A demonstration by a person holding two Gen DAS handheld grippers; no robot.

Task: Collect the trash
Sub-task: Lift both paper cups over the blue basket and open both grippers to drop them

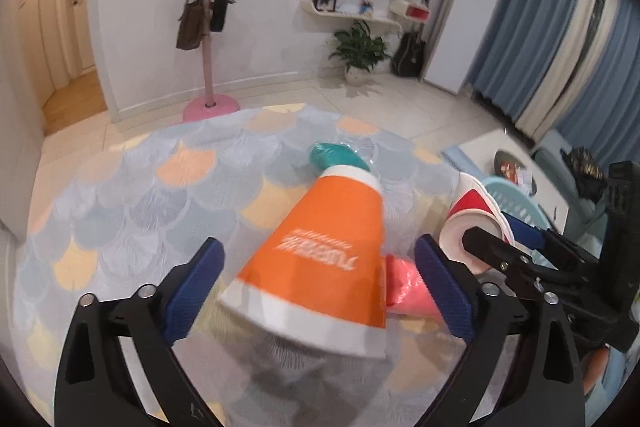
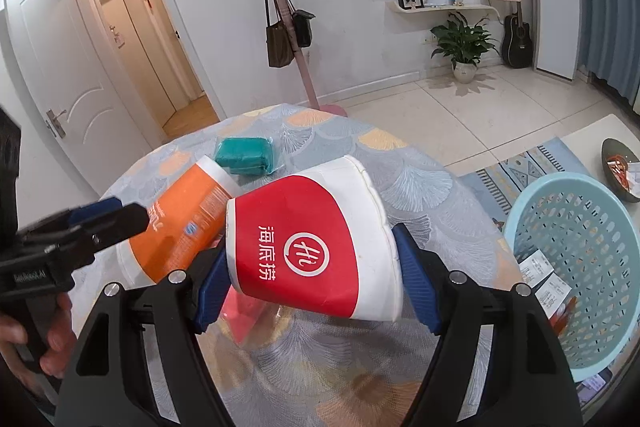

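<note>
An orange and white paper cup (image 1: 320, 247) lies on its side on the patterned tablecloth (image 1: 132, 203). My left gripper (image 1: 320, 291) is open, its blue pads clear of the cup on both sides. In the right wrist view the orange cup (image 2: 180, 223) lies beside one left finger (image 2: 120, 217). My right gripper (image 2: 316, 287) is shut on a red and white paper cup (image 2: 316, 247), held tilted above the table. The left wrist view shows this red cup (image 1: 476, 215) at the right. A teal packet (image 2: 244, 155) rests farther back. A pink wrapper (image 1: 408, 287) lies under the cups.
A light blue perforated basket (image 2: 580, 267) with paper scraps stands low at the table's right. A low white table (image 2: 592, 143) with a dark dish is beyond it. A hand (image 2: 52, 339) holds the left gripper's handle. Pink coat stand (image 1: 208, 39) behind the table.
</note>
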